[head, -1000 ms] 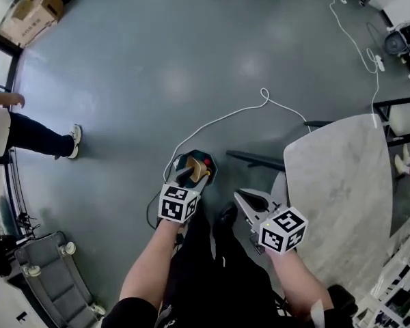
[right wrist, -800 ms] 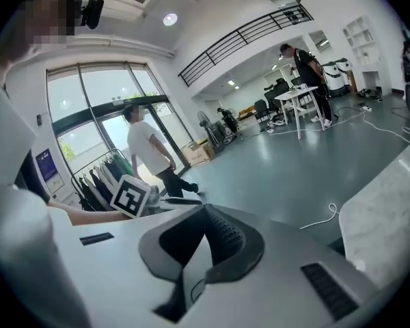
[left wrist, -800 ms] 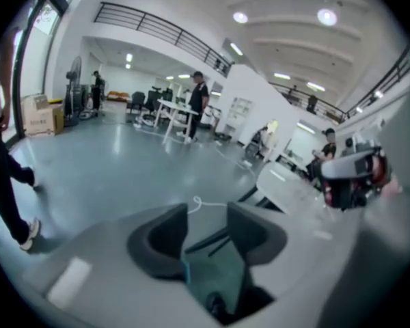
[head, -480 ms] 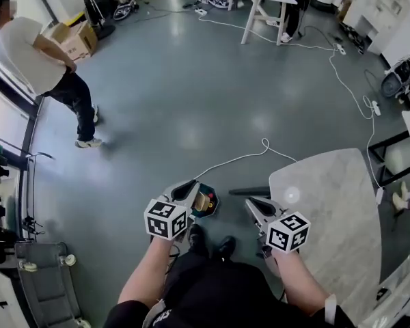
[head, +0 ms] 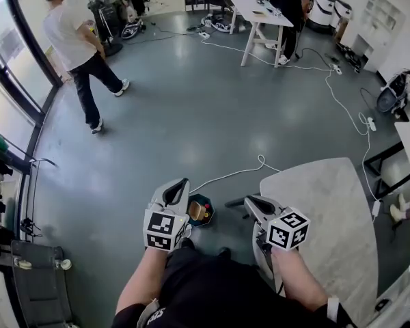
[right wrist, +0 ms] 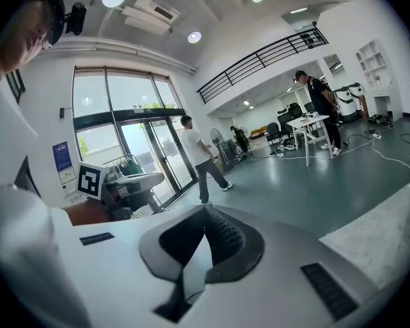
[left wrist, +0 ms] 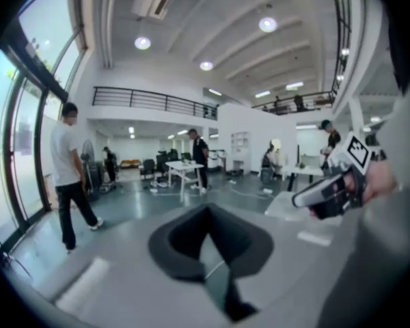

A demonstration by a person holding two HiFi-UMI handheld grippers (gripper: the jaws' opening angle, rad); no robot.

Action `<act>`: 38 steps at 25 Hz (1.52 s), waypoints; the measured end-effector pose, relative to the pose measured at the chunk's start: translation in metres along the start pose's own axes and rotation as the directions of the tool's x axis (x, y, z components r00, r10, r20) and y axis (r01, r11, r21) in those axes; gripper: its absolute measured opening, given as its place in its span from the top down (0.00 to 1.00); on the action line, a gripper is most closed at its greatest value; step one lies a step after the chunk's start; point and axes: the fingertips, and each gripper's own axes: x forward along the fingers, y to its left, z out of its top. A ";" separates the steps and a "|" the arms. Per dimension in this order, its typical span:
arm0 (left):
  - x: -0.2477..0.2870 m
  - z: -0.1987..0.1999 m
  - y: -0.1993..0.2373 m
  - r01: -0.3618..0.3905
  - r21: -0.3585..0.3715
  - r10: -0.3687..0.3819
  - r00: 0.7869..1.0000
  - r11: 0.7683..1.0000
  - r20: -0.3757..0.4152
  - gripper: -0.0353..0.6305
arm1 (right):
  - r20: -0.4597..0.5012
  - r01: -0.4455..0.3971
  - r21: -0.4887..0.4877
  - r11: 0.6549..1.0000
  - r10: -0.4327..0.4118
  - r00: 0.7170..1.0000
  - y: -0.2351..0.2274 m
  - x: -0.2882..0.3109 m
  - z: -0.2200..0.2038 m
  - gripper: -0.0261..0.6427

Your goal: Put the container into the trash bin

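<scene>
Container (head: 197, 213) lies inside the dark trash bin (head: 207, 203) on the workshop floor (head: 191, 115)
The left gripper (head: 183, 182) and right gripper (head: 248, 200) are both empty, jaws pressed together on nothing. The bin with the yellowish container stands below and between the two pairs of jaws, nearer the left pair.

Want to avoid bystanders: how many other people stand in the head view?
2: a white-shirted person, upper left; a dark-clothed person beside the white table, top. Others may be hidden.
</scene>
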 end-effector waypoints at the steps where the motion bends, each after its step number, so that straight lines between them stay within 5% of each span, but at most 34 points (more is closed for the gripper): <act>1: -0.002 0.004 0.000 -0.002 0.020 0.002 1.000 1.000 0.008 0.93 | 0.010 0.005 -0.001 1.000 -0.005 1.000 0.001 -0.002 0.002 0.97; 12: -0.022 0.026 0.053 0.023 -0.043 -0.021 0.999 0.999 0.038 0.93 | 0.148 0.108 0.008 0.994 -0.108 0.983 0.010 -0.022 0.030 0.97; 20: -0.038 0.043 0.111 -0.008 -0.072 0.013 0.997 0.997 0.079 0.93 | 0.359 0.155 -0.082 0.985 -0.116 0.926 0.050 0.001 0.094 0.97; 25: -0.046 0.033 0.126 -0.026 -0.100 0.034 0.996 0.995 0.078 0.93 | 0.338 0.172 -0.176 0.969 -0.105 0.935 0.063 0.009 0.096 0.97; 38: -0.051 0.031 0.139 -0.054 -0.135 0.067 0.994 0.989 0.092 0.93 | 0.308 0.129 -0.209 0.969 -0.060 0.949 0.074 0.018 0.098 0.97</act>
